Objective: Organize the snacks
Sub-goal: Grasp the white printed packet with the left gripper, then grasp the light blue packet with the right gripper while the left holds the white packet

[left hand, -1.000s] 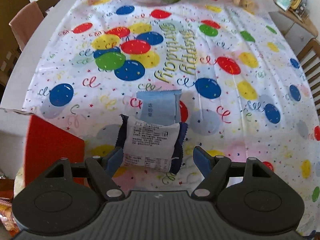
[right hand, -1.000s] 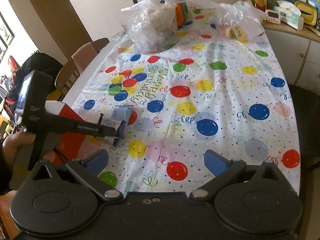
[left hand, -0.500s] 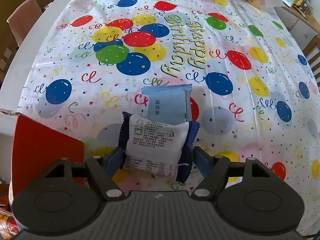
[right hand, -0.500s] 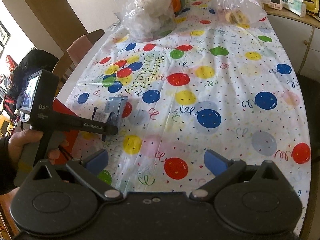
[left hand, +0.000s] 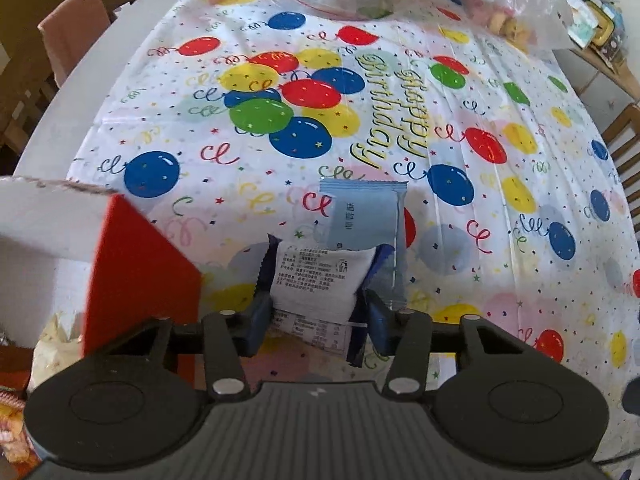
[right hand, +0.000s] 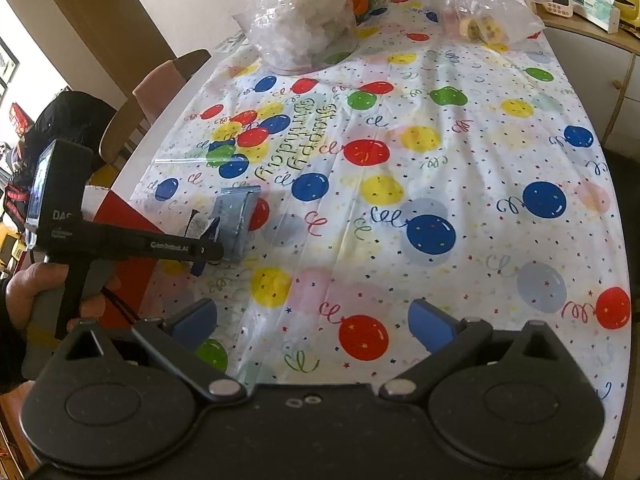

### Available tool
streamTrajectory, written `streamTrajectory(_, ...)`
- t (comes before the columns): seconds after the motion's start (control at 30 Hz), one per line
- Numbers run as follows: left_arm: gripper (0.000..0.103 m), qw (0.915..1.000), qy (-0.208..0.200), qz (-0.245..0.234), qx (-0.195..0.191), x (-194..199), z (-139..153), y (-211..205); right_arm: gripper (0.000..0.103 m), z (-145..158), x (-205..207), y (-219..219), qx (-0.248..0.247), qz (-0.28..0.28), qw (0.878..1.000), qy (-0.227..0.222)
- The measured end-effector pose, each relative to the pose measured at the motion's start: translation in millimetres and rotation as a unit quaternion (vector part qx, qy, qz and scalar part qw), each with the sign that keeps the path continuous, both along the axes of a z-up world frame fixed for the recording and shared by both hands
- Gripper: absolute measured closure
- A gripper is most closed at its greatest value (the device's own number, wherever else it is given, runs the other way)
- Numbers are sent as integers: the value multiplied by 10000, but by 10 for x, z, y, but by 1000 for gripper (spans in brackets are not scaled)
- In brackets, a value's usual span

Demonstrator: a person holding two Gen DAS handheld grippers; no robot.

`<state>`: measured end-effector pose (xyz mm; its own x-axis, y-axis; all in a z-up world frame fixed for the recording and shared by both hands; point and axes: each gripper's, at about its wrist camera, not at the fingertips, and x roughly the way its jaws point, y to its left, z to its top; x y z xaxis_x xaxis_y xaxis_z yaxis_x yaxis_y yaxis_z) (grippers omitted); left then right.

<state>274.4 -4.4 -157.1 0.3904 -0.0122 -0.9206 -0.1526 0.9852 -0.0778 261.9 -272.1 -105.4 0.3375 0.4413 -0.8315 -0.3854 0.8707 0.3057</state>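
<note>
A white snack packet with dark blue edges (left hand: 316, 276) lies on the balloon tablecloth (left hand: 460, 240), overlapping a light blue packet (left hand: 362, 216) just beyond it. My left gripper (left hand: 318, 316) straddles the white packet. Its jaws are closing, and the blue pads (left hand: 260, 312) press the packet's sides, crumpling the dark edges upward. In the right wrist view the left gripper (right hand: 208, 252) shows from the side, next to the light blue packet (right hand: 236, 216). My right gripper (right hand: 312, 320) hangs open over the near part of the table with nothing between its fingers.
An open red box with white flaps (left hand: 136, 272) stands at the left table edge, close beside the left gripper. Two clear plastic bags of snacks (right hand: 304, 28) (right hand: 488, 12) sit at the far end. A chair (left hand: 80, 28) stands at the left, and a person's hand (right hand: 24, 296) holds the left gripper.
The left gripper's jaws have narrowed from wide apart onto the white packet, squeezing its sides. It has also slid forward along the table. The right gripper has hardly moved.
</note>
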Motion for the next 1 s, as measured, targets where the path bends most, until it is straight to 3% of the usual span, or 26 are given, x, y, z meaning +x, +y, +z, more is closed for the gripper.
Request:
streamTrajectory(0.2, 67, 9999, -96, 53, 11, -148, 62, 19, 1, 38, 55, 147, -66, 105, 9999, -77)
streamTrajectory(0.37, 83, 9995, -310, -1, 32, -322, 215, -3, 1, 17, 183, 328, -123, 162, 9997, -95)
streamTrajectory(0.67, 90, 9983, -475, 327, -39, -560, 363, 161, 4, -102, 440, 752, -265, 378, 9989, -68)
streamTrajectory(1.0, 91, 9980, -449, 358, -258, -771, 434, 213, 10, -358, 774, 1414, -336, 376, 9987, 99)
